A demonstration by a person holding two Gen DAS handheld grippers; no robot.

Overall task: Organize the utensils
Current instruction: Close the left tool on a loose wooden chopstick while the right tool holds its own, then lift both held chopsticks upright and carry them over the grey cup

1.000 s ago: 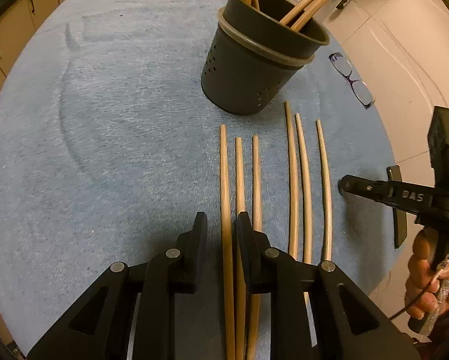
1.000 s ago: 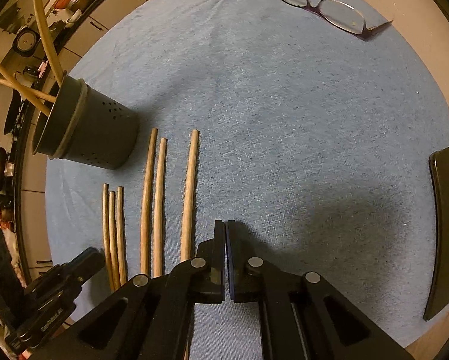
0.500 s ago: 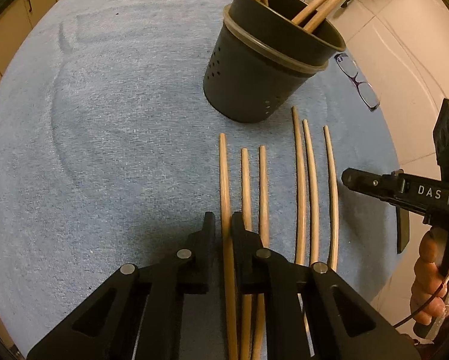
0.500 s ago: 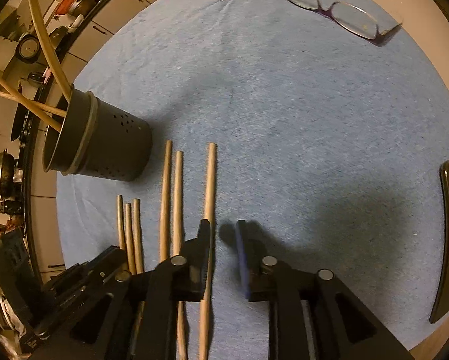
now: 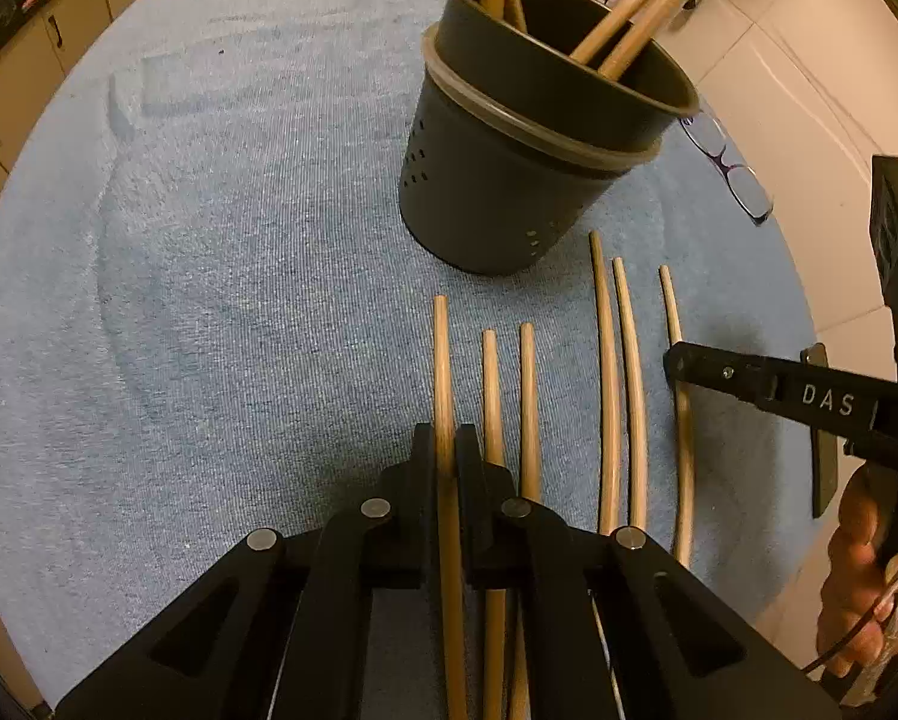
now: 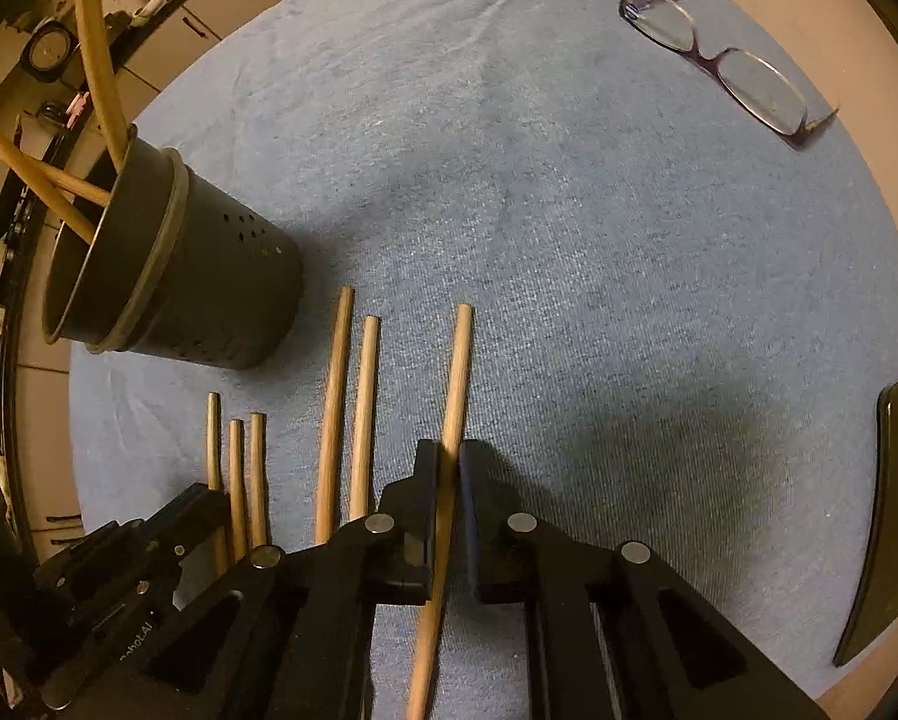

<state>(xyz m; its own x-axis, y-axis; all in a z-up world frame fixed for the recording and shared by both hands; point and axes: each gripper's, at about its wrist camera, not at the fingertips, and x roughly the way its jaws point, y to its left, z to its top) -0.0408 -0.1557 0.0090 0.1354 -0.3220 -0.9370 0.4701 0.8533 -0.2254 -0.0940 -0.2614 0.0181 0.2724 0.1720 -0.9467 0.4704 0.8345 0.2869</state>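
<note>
— Jaws first: what has each pair got?

— Left gripper [image 5: 447,456] is closed on the leftmost chopstick [image 5: 442,372] of the near group of three, and right gripper [image 6: 447,468] is pinched on the rightmost chopstick [image 6: 456,378] of the far group. Both sticks lie flat on the blue towel [image 5: 239,300] covering the counter.

— Where is the holder?

— Dark perforated utensil holder [image 5: 508,180] stands upright beyond the row of sticks, with several chopsticks already leaning inside.

— Does either view add anything?

— Left wrist view shows the person's right hand [image 5: 862,588] on its handle (hidden from the right camera). Right wrist view shows the whole pair of glasses [image 6: 724,60] lying well apart from the sticks, plus a dark flat object [image 6: 886,510] at the towel's edge; from the left, the glasses [image 5: 730,168] peek out only partly behind the holder [image 6: 173,258].

— And the loose sticks?

— Four lie ungripped, parallel, between the two held ones.
</note>
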